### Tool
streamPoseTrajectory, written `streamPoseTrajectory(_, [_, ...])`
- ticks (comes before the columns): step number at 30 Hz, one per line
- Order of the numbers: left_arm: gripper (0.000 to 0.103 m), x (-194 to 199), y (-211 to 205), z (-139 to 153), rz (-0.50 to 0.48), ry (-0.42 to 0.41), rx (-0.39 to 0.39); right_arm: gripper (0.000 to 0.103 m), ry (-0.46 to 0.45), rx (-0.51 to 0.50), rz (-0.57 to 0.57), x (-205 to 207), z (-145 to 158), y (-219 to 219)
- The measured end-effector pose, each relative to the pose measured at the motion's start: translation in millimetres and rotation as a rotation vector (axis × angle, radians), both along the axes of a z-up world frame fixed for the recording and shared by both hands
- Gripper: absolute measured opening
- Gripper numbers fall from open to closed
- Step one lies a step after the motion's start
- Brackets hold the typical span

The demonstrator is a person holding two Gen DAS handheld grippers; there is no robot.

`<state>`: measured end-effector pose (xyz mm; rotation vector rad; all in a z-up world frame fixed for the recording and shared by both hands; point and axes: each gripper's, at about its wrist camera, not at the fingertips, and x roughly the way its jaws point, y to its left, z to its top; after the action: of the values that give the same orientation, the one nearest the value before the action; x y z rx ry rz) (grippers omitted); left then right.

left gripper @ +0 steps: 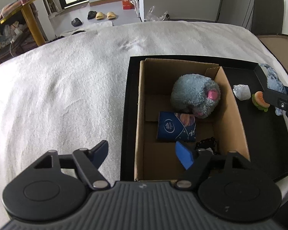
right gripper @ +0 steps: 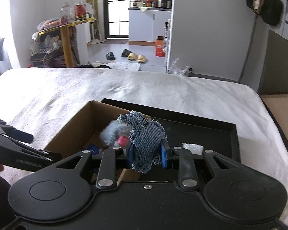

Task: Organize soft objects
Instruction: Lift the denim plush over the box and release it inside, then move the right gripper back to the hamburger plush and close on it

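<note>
Carrying the denim piece (right gripper: pixel 146 145) clamped in our right gripper (right gripper: pixel 146 155), we have the cardboard box (right gripper: pixel 74 126) just ahead-left; our left gripper (left gripper: pixel 142 153) hangs spread, empty.

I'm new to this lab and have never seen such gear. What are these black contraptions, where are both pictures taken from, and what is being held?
They are two hand-held grippers, each with a camera looking along its fingers. The left gripper is open and empty above a cardboard box holding a grey plush toy and a blue tissue pack. The box sits in a black tray on a white bed, beside a toy burger. The right gripper is shut on a denim piece.
</note>
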<state>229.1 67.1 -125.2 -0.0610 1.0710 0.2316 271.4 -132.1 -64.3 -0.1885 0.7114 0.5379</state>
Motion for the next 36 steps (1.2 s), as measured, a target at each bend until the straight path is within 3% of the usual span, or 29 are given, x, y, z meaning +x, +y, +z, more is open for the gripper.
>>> streamPoseTrajectory(2, [0.069,0.0,3.8,-2.0,0.004,0.006,-0.015,0.027,-0.005,0.000,0.021,-0.5,2.3,7.1])
streamPoseTrajectory(5, [0.054,0.5,11.9,-5.6,0.013,0.018,-0.065,0.027,-0.012,-0.005,0.054,0.7,5.4,21.0])
streamPoseTrajectory(7, [0.036,1.1,18.4,-10.1,0.025,0.035,-0.110,0.027,-0.010,-0.010,0.087,2.1,6.7,32.5])
streamPoseTrajectory(10, [0.020,2.1,25.8,-16.3,0.047,0.050,-0.149,0.028,-0.016,-0.033,0.140,1.1,8.4,47.0])
streamPoseTrajectory(12, [0.016,1.5,28.8,-17.8,0.051,0.047,-0.160,0.024,-0.029,-0.058,0.180,-0.5,9.5,58.4])
streamPoseTrajectory(23, [0.013,6.1,35.0,-23.5,0.049,0.039,-0.191,0.005,-0.081,-0.136,0.312,6.2,21.8,101.8])
streamPoseTrajectory(27, [0.013,5.9,35.1,-24.2,0.046,0.037,-0.183,0.005,-0.092,-0.122,0.313,10.6,28.3,105.8])
streamPoseTrajectory(31, [0.014,6.1,35.2,-24.5,0.055,0.036,-0.177,0.012,-0.049,-0.101,0.283,16.9,29.0,98.3])
streamPoseTrajectory(36, [0.017,5.8,30.9,-22.4,0.048,0.033,-0.141,0.012,-0.007,-0.105,0.248,17.8,20.4,83.4])
